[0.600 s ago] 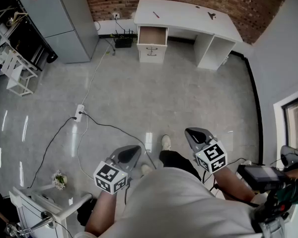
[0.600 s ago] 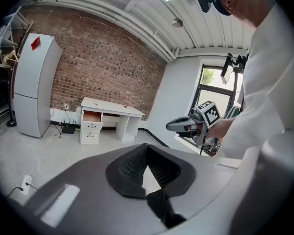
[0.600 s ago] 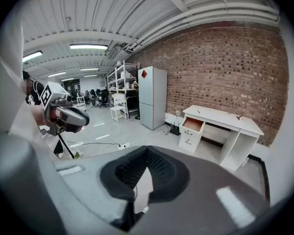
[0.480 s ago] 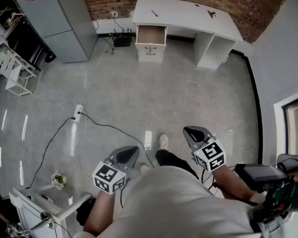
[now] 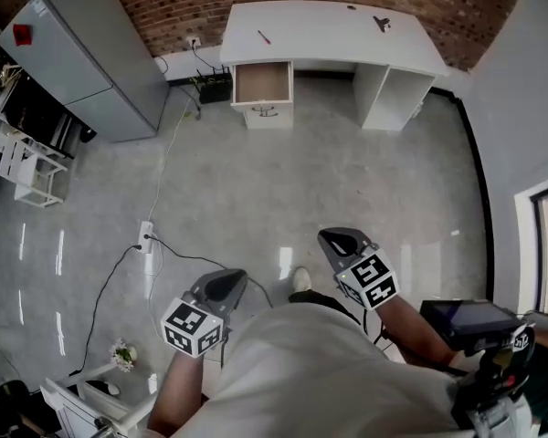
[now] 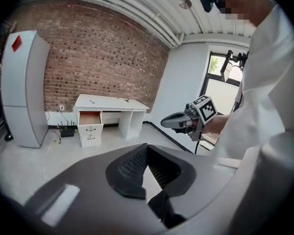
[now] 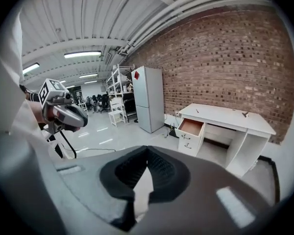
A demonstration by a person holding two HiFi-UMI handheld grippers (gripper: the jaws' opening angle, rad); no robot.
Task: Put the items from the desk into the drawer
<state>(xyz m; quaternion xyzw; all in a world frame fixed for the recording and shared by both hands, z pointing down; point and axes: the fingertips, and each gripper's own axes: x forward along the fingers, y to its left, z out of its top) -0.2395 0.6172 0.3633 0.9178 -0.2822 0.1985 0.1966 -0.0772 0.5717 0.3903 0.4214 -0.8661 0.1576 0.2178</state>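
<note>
A white desk (image 5: 333,30) stands against the brick wall, far across the floor from me. Its left drawer (image 5: 263,82) is pulled open and looks empty. On the desktop lie a thin red pen (image 5: 264,36), a dark item (image 5: 381,22) and a tiny dark object (image 5: 352,8). My left gripper (image 5: 221,286) and right gripper (image 5: 340,242) are held in front of the person's body, both pointing toward the desk. Each has its tips together and nothing between them. In the left gripper view the left gripper (image 6: 147,146) faces the desk (image 6: 110,103). In the right gripper view the right gripper (image 7: 147,148) faces the drawer (image 7: 192,126).
A tall grey cabinet (image 5: 82,57) stands left of the desk, with a black box (image 5: 215,85) on the floor between them. A power strip (image 5: 146,235) and its black cable cross the floor at left. White racks (image 5: 23,167) line the left edge. A dark device (image 5: 470,322) sits at lower right.
The person has stepped forward, so the desk and drawer look nearer and lie further left. Both grippers have moved forward with the body, still closed.
</note>
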